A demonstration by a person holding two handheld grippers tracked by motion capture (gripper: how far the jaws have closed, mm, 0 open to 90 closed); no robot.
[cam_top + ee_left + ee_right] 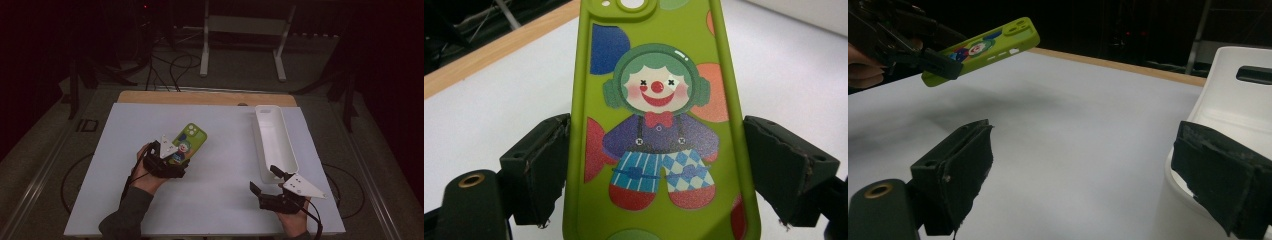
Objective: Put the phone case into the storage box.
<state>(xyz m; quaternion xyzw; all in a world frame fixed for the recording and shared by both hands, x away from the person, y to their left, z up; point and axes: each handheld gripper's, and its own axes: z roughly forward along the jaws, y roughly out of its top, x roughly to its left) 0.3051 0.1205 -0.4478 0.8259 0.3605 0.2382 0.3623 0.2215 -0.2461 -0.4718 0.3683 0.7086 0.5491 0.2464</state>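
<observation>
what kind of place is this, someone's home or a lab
Most likely a lab or recording workspace, not a home: a white work board on a wooden table, loose cables on the floor, and a bare metal stand in a dark room.

The green rubbery phone case (659, 125), printed with a red-nosed clown in striped and checked trousers, was held off the white bench (220, 200) near its left edge, tilted upward, camera cutout toward the far edge.
</observation>
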